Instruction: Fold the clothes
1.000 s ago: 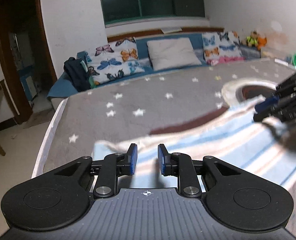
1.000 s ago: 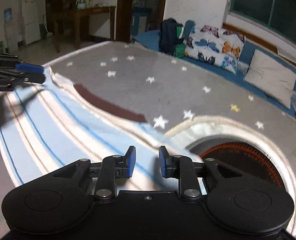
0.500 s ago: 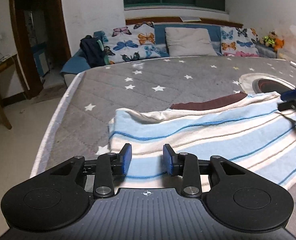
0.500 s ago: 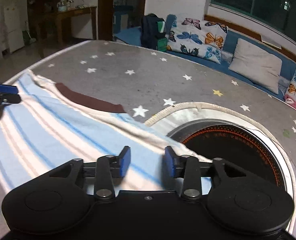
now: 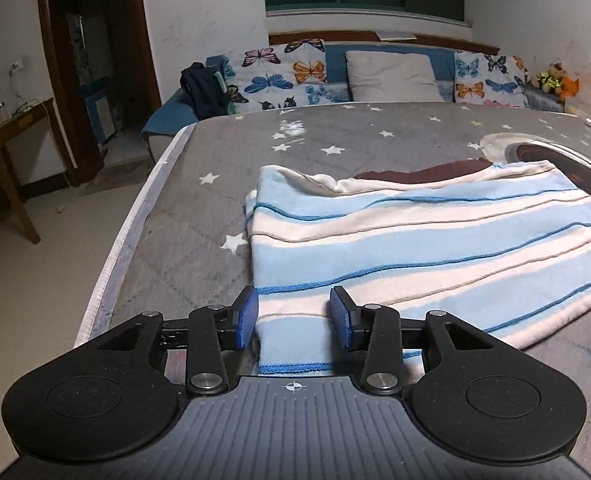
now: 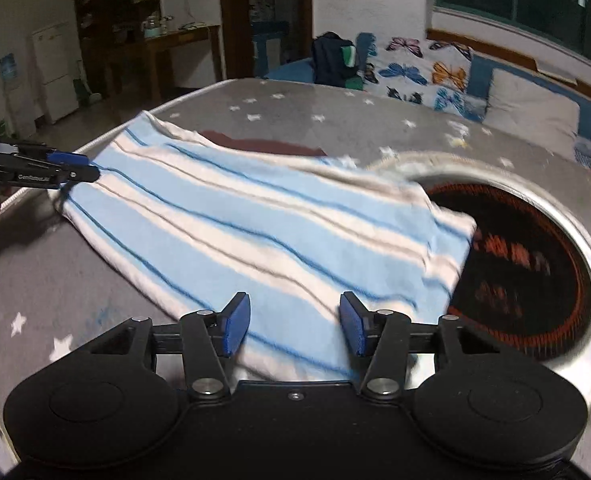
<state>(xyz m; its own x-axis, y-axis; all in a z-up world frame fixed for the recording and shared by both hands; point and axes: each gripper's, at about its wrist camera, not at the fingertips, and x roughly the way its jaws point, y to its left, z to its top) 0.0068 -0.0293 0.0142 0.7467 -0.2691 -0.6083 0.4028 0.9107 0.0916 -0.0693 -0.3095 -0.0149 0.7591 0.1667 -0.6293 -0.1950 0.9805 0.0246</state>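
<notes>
- We see the left gripper (image 5: 294, 322) with its blue pads spread wide, nothing pinched; the near hem of the striped garment (image 5: 415, 240) runs between them and under the gripper body, so that corner is hidden.
- Garment: soft knit, light blue and cream bands with thin dark-blue lines, stitched blue hem. It lies flat on the bed (image 5: 199, 208) ahead and to the right of the left gripper.
- A dark maroon patch (image 5: 423, 172) shows at the far edge; we can't tell if it's a collar or a lining.
- Bed cover: grey quilted fabric, white stars.
- Right edge of the left view cuts off the garment's far side; only dark tips of the other tool show there.
- Right gripper (image 6: 294, 328): pads spread wide too, empty, the garment's edge between and below them.
- Right view is motion-blurred; the round print (image 6: 535, 264) to the right, dark with orange marks, is unreadable and partly under the cloth.
</notes>
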